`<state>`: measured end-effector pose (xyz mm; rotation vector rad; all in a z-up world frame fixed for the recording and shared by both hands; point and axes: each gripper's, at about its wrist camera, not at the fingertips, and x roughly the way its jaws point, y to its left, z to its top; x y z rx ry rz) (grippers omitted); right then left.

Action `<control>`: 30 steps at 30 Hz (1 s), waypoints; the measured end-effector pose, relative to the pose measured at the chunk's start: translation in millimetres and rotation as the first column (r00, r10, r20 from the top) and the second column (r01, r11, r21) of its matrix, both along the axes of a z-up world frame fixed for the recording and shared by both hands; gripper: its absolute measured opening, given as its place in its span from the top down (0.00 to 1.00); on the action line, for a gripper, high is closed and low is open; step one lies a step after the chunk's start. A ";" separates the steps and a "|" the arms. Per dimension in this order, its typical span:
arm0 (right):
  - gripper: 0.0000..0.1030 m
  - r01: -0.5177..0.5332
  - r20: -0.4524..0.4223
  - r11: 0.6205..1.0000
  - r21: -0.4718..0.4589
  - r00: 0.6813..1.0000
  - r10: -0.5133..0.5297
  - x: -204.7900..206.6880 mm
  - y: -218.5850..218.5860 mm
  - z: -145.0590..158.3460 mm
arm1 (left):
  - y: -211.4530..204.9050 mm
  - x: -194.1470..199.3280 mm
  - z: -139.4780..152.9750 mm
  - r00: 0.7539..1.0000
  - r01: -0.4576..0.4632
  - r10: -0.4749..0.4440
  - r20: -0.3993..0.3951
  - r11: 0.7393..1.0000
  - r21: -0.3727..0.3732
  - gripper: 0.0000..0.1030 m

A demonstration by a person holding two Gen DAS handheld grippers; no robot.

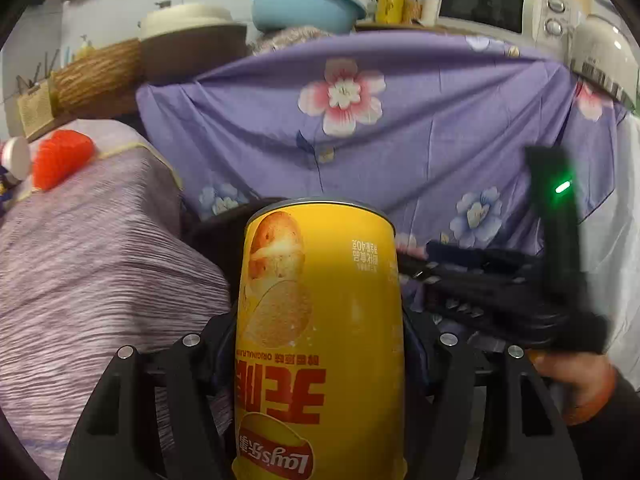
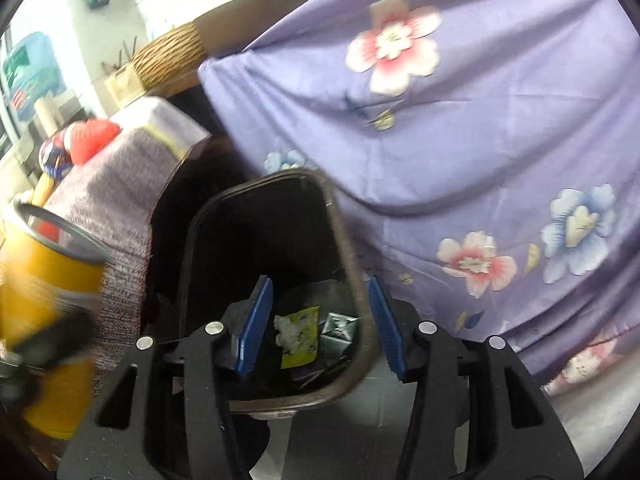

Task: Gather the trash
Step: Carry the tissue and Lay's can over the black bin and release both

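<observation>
In the left wrist view, the left gripper [image 1: 320,344] pinches a yellow chip can [image 1: 320,336] between its two jaws. The long axis of the can runs forward, along the fingers and away from the camera. Its open end with the metal rim points to the far side, toward the purple flowered cloth [image 1: 360,120], and the printed label reads upside down. To the right of the can, the right gripper [image 1: 520,292] appears dark and blurred, with a green light on its body and a hand [image 1: 576,384] behind it. On the left lies a striped purple cover [image 1: 100,260] with a red object [image 1: 60,156] on its far part. Far behind, a blue basin [image 1: 304,4] and a white microwave [image 1: 504,4] stand above the cloth.

In the right wrist view, the right gripper [image 2: 320,328] has its jaws spread wide, with nothing between the blue pads [image 2: 256,328]. Beyond them is a dark trash bin [image 2: 208,216] with its mouth open toward the camera. Inside it lie a yellow wrapper [image 2: 300,340] and a silver wrapper [image 2: 340,328]. The chip can [image 2: 48,300] is at the left edge, blurred, to the left of the bin and not in it, with its open rim pointing up and far. The flowered cloth [image 2: 460,140] hangs at the right of the bin.
</observation>
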<state>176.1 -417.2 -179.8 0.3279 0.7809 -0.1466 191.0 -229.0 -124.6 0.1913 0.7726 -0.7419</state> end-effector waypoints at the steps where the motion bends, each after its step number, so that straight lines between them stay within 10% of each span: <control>1: 0.51 0.009 0.004 1.000 0.001 1.000 -0.009 -4.0 -3.3 2.9 | -5.6 2.9 -6.7 1.000 0.002 -0.002 -0.012 1.000 0.010 0.37; 18: 0.50 0.074 0.002 0.997 0.009 0.997 -0.074 -38.4 -26.7 7.7 | -56.2 63.0 -93.2 0.989 -0.039 0.063 -0.137 0.985 0.167 0.34; 22: 0.49 0.085 0.004 0.996 0.008 0.996 -0.085 -40.5 -30.6 9.0 | -56.7 64.8 -90.8 0.988 -0.060 0.081 -0.133 0.987 0.152 0.11; 30: 0.36 0.133 0.032 0.991 0.008 0.991 -0.133 -45.9 -42.4 19.8 | -45.5 39.6 -60.2 0.991 -0.054 0.067 -0.114 0.992 0.113 0.06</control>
